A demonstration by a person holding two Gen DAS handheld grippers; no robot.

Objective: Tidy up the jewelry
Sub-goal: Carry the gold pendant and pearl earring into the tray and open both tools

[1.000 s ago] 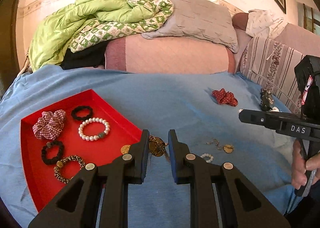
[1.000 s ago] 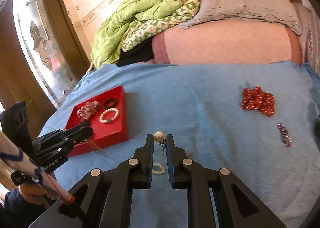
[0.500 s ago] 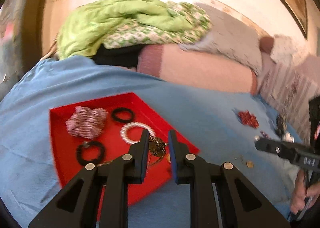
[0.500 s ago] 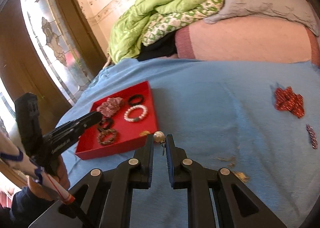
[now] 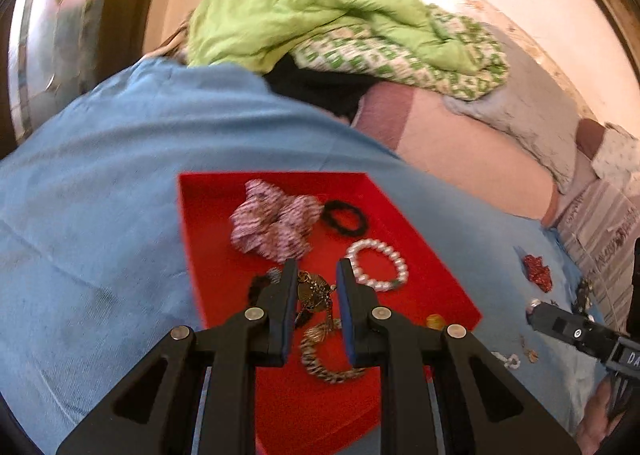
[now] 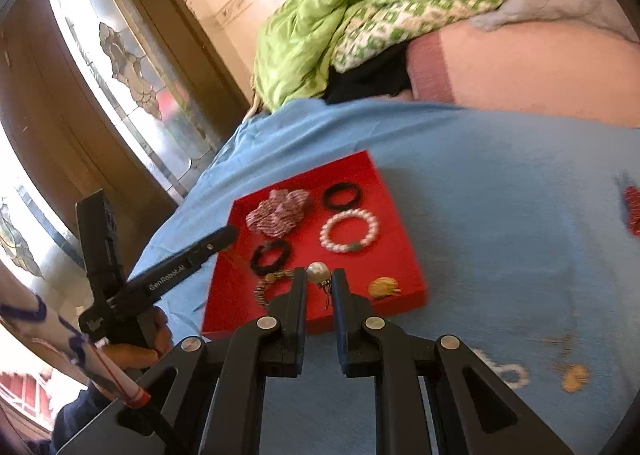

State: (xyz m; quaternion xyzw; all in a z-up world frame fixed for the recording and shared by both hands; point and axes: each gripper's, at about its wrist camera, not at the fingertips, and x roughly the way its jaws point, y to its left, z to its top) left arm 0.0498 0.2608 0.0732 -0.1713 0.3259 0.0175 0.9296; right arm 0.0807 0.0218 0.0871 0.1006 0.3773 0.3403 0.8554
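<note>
Red tray (image 5: 208, 215) | pearl earring (image 6: 318, 271) clear only from right wrist

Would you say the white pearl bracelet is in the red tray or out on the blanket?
In: the pearl bracelet lies flat on the red tray floor, beside the black hair tie.

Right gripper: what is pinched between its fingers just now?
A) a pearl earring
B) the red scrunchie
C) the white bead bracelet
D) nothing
A: in the right wrist view the right gripper is shut on a pearl earring, its hook dangling between the fingers, above the near edge of the red tray; the white bead bracelet lies in the tray.
</note>
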